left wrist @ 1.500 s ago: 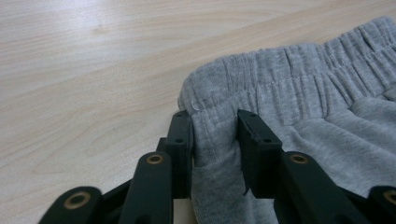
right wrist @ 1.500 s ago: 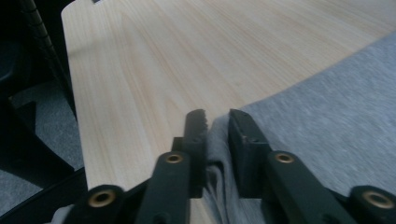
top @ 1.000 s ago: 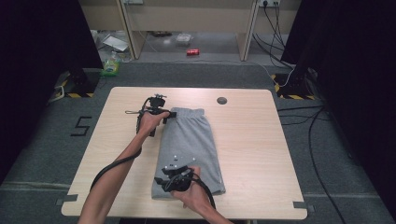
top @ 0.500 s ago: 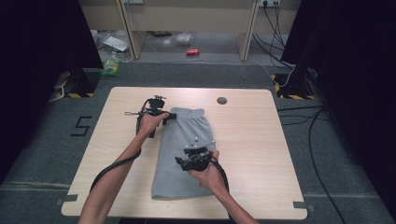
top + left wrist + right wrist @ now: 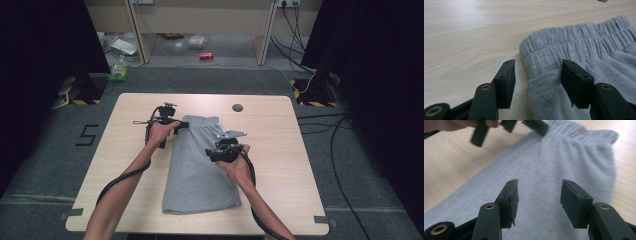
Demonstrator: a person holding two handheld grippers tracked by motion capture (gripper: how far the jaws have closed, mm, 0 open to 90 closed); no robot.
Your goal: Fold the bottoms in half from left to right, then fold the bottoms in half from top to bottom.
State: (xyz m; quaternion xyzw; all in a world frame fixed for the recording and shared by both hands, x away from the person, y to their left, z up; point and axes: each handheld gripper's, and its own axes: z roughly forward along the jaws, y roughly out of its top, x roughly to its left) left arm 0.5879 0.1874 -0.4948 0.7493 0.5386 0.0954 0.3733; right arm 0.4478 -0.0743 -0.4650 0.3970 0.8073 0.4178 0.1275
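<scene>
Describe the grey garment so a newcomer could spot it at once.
On the wooden table, near its middle, lies the folded grey shorts, a long strip running away from the person. Its gathered elastic waistband sits at the far end; it is the table's sole cloth item.

Folded shorts (image 5: 200,170) mid-table (image 5: 280,150), left tongs (image 5: 181,125) at waistband corner, right tongs (image 5: 212,154) above middle

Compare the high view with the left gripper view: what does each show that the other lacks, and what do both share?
High view alone: the whole folded grey shorts, the right tool above them, the person's forearms, and the floor with a red can.

Left gripper view alone: the waistband's gathered ribbing, with its corner between the left tool's open jaws.

Both: the shorts, the wooden table and the left tool.
</scene>
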